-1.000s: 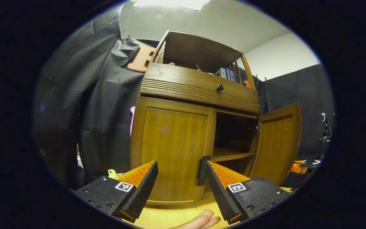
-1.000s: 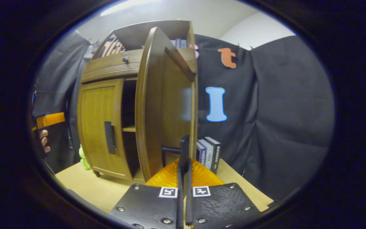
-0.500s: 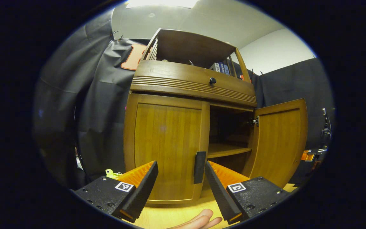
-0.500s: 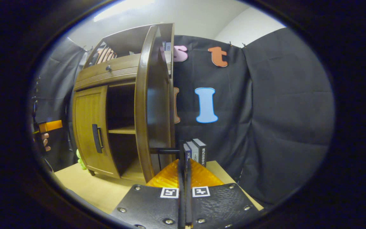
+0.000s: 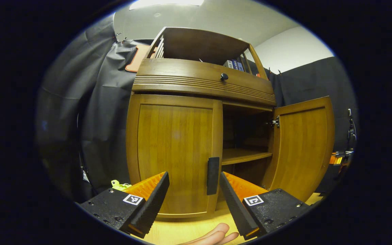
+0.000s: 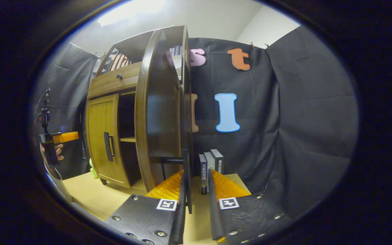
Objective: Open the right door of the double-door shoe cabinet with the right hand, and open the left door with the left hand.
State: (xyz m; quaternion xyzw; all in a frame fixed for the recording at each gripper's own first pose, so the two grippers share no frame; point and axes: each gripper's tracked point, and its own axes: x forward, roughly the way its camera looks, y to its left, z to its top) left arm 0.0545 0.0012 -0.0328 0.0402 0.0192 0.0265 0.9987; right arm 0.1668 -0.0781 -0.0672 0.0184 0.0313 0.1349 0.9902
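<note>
The wooden shoe cabinet (image 5: 202, 81) stands on a table. Its left door (image 5: 174, 149) is closed, with a dark vertical handle (image 5: 213, 176) at its inner edge. My left gripper (image 5: 194, 177) is open just in front of that door, and the handle sits between its fingers, nearer the right one, untouched. The right door (image 5: 301, 146) stands swung wide, seen edge-on in the right gripper view (image 6: 145, 112). Its thin dark handle (image 6: 186, 180) lies against one finger of my right gripper (image 6: 196, 173), whose fingers stand slightly apart, so it is open.
Several books (image 6: 211, 166) stand on the table (image 6: 90, 200) right of the cabinet, close ahead of the right gripper. A green toy (image 5: 119, 185) lies left of the cabinet. A drawer with a knob (image 5: 224, 77) sits above the doors. A person's fingers (image 5: 216, 234) show below.
The right gripper's fingers have parted off the right door's handle, and the door has swung a little wider. The left gripper has crept closer, so the left handle sits higher between its fingers.
</note>
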